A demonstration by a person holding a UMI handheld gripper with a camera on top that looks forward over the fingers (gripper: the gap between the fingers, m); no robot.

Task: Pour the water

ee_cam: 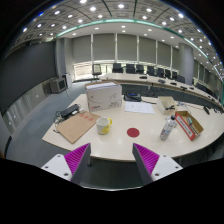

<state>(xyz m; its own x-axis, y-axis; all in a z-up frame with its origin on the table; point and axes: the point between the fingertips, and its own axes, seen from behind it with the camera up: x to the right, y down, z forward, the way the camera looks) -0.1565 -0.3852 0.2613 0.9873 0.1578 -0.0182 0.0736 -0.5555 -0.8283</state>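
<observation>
Bottle (168,128) upright on the table (120,145), clear with a label band, ahead of the fingers and right of the gap between them, just beside a box (188,124) of red and yellow packaging at its right. Yellow cup (104,125) upright further left, near the middle of the table, well apart from the bottle. Red disc (133,131) flat on the table between cup and bottle, closer to the cup. Brown flat board (76,127) lying left of the cup, touching or almost touching it; cannot tell which. Dark cluttered items (68,112) beyond the board, too small to make out. White carton (103,97) standing at the far side of the table, behind the cup. Papers (138,104) right of the carton, lying flat. Gripper (112,160) low and near, short of the table edge; fingers spread wide, nothing between them, magenta pads (77,157) facing inward, touching no object. Beyond the table, a long desk with black chairs (130,70) along it, then a row of windows (120,47) with blinds. Ceiling lights (95,12) in a grid overhead. Grey carpeted floor (40,115) at left of the table.
</observation>
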